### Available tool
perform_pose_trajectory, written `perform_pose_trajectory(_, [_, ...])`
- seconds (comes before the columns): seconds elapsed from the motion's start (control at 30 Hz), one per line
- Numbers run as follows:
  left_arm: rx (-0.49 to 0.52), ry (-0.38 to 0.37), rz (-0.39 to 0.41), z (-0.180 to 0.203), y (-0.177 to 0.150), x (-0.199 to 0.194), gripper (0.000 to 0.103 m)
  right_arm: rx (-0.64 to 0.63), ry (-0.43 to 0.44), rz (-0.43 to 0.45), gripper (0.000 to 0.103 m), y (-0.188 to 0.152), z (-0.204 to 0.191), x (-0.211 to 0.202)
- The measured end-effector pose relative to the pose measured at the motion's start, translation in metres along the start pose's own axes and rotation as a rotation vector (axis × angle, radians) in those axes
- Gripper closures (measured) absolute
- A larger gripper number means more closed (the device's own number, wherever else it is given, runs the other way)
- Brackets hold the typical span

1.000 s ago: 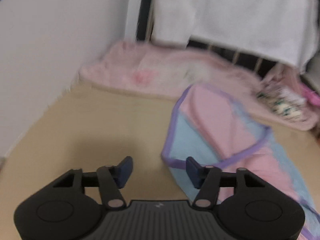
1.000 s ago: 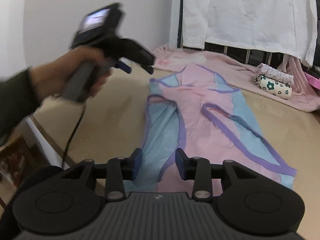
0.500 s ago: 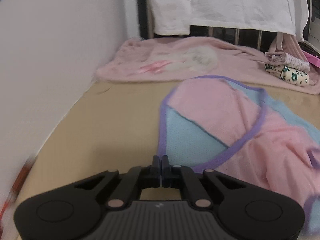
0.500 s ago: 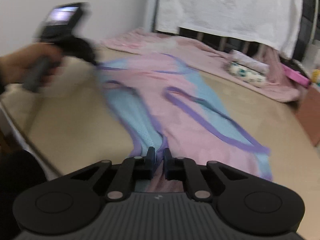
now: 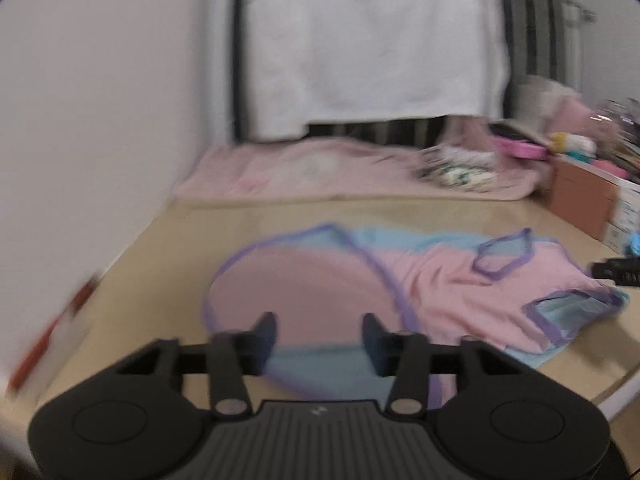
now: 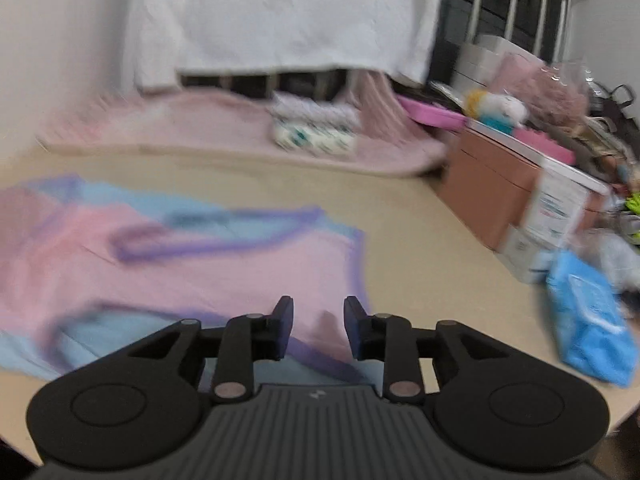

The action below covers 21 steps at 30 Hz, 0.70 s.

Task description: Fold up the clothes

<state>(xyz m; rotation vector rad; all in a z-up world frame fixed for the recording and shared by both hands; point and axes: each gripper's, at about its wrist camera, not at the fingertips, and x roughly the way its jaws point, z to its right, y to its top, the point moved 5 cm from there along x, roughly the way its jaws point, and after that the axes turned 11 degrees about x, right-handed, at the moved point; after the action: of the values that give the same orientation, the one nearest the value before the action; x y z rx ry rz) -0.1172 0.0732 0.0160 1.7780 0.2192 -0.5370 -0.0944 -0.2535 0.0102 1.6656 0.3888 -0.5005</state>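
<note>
A pink and light-blue garment [image 5: 360, 280] with purple trim lies folded over on the beige bed surface [image 5: 168, 280]. My left gripper [image 5: 318, 332] hovers over its near left edge. Its jaws are opening, and cloth shows between the fingers, but the pads do not press it. In the right wrist view the same garment [image 6: 180, 256] spreads to the left. My right gripper [image 6: 318, 320] is above its near right corner, jaws opening, pads clear of the cloth. A black bit of the right gripper [image 5: 616, 270] shows at the left view's right edge.
A pink blanket [image 5: 340, 168] and a small stack of floral clothes [image 5: 456, 170] lie at the back. A white cloth [image 5: 372, 40] hangs over the bed rail. A brown box [image 6: 492, 192], clutter and a blue wipes pack [image 6: 588, 320] crowd the right. The wall [image 5: 100, 120] bounds the left.
Both grippers closed at the garment's edge half a second ago and now stand open. Both views have swung, and the garment now lies crosswise, doubled over.
</note>
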Motion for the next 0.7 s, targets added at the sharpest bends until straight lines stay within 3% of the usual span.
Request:
perform_pose_trajectory(0.1, [0.017,-0.093,-0.047,0.003,0.001,0.029,0.055,0.024,0.249,-0.086,0.073,-0.009,-0.037,-0.003])
perform_pose_trajectory(0.2, [0.007,-0.057,-0.141,0.002,-0.009,0.046,0.059,-0.052,0.300,-0.116,0.074,-0.028,-0.069,-0.003])
perform_pose_trajectory(0.3, [-0.020,-0.051,-0.158,-0.004,-0.022,0.044,0.061,-0.080,0.277,-0.141,0.085,-0.039,-0.074,0.004])
perform_pose_trajectory(0.43, [-0.011,-0.030,-0.166,-0.008,-0.029,0.032,0.061,-0.104,0.199,-0.174,0.086,-0.039,-0.070,0.005])
perform_pose_trajectory(0.57, [-0.013,-0.047,-0.227,-0.010,-0.023,0.030,0.061,-0.109,0.146,-0.172,0.085,-0.029,-0.066,0.002])
perform_pose_trajectory(0.63, [-0.049,-0.090,-0.187,-0.016,-0.005,0.029,0.059,-0.106,0.188,-0.133,0.078,-0.016,-0.068,0.001])
perform_pose_trajectory(0.7, [-0.060,-0.124,-0.133,-0.022,0.025,0.041,0.047,-0.104,0.208,-0.104,0.072,0.004,-0.073,0.010])
